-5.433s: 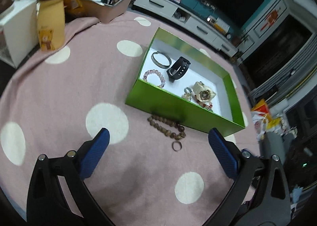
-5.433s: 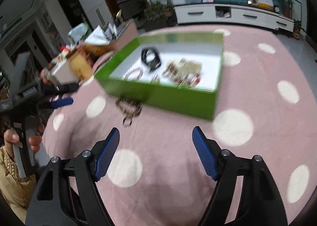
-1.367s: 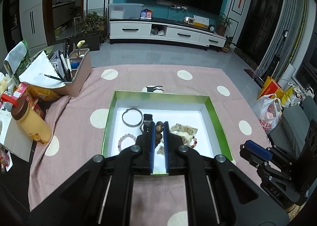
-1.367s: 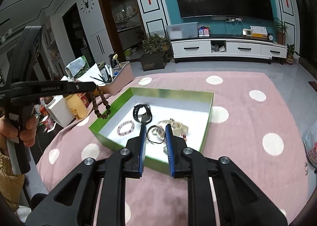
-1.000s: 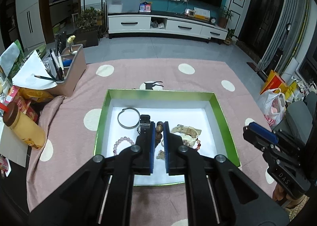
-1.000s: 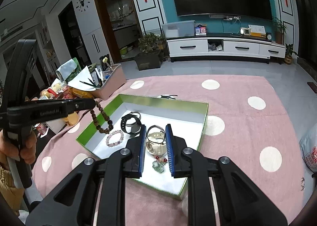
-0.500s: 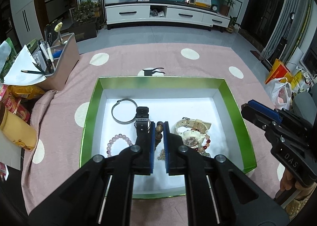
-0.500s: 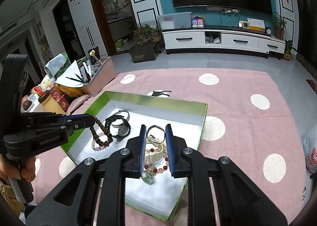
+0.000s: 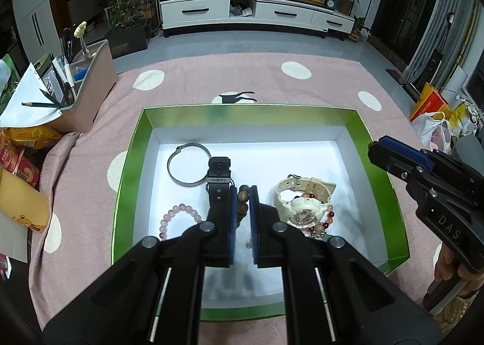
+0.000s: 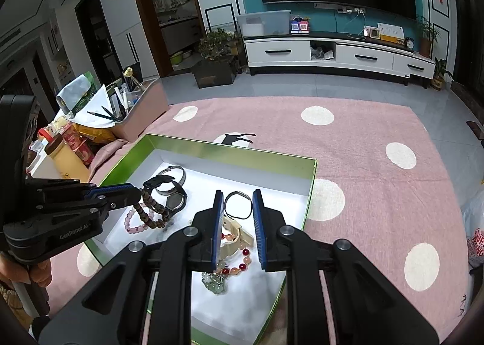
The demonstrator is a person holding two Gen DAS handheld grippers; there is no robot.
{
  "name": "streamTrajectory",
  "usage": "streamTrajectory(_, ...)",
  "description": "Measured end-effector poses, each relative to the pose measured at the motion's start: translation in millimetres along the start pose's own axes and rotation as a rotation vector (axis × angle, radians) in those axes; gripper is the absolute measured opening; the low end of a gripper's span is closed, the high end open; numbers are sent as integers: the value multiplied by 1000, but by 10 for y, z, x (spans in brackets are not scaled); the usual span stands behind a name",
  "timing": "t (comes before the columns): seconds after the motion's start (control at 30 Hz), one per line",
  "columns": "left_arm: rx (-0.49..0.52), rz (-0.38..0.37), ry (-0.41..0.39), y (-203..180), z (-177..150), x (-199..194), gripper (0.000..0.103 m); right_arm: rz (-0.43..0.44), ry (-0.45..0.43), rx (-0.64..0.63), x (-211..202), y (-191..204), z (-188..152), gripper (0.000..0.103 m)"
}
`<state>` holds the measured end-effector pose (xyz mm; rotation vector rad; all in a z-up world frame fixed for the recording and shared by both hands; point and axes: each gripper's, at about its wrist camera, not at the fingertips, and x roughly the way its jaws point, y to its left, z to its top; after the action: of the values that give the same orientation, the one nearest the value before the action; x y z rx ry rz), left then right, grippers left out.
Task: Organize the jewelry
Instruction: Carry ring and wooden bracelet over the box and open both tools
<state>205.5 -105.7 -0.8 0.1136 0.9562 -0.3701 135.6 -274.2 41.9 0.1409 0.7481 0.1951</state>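
Note:
My left gripper (image 9: pixel 243 190) is shut on a brown bead bracelet (image 9: pixel 243 202) and holds it over the middle of the green box (image 9: pixel 133 145). From the right wrist view the bracelet (image 10: pixel 151 211) hangs from the left gripper (image 10: pixel 137 192) above the box floor. My right gripper (image 10: pixel 238 202) is shut on a small ring (image 10: pixel 238 205) on a thin black cord, over the box's right half. In the box lie a metal bangle (image 9: pixel 188 168), a black watch (image 9: pixel 218 175), a pink bead bracelet (image 9: pixel 178 218), a cream watch (image 9: pixel 302 196) and a red bead bracelet (image 9: pixel 325 224).
The box (image 10: pixel 211 148) sits on a pink cloth with white dots (image 10: pixel 363 163). A pencil tray (image 9: pixel 81 93), snack packets (image 9: pixel 18 151) and a yellow bottle (image 10: pixel 65 160) stand at the left. The right gripper's body (image 9: pixel 429 181) is at the box's right edge.
Both grippers have come lower and closer over the box. The brown bracelet and the ring stay held.

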Motion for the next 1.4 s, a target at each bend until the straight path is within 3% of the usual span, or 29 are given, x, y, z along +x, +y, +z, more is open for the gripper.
streamTrajectory(1.4, 26, 50, 74, 108, -105, 347, 7, -60, 101, -35, 433, 45, 72, 19)
